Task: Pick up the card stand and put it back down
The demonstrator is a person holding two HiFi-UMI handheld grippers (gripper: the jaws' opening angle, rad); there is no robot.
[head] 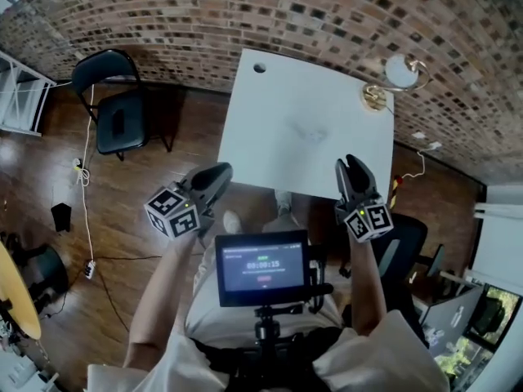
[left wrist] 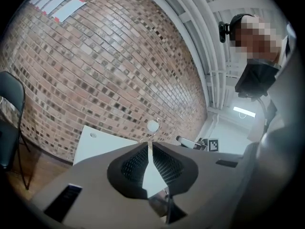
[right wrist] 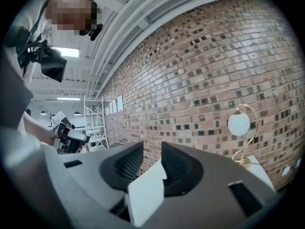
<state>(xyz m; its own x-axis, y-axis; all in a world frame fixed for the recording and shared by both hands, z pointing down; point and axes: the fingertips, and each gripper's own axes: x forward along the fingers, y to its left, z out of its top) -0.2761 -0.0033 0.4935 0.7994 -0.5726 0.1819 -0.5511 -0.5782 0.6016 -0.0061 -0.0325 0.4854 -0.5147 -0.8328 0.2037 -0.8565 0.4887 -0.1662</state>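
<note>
Head view: a brick wall (head: 163, 15) backs a white table (head: 278, 104), with a black chair (head: 114, 109) to its left. A chest screen (head: 261, 268) seems to read 00:00:15. The left gripper (head: 217, 174) has its jaws tip to tip and empty. The right gripper (head: 352, 166) has its jaws partly apart and empty. The gold card stand (head: 394, 78) stands upright on the table's far right corner.

The head view is evenly lit. The white worktop (head: 302, 129) is its brightest part and has no hard shadows on it. The wide lens bends the brick wall (head: 245, 15) strongly. In both gripper views the corners are black, a ceiling lamp (right wrist: 66, 51) glares, and the left tongs (left wrist: 148, 146) and right tongs (right wrist: 151, 151), close to the lens, look soft.
</note>
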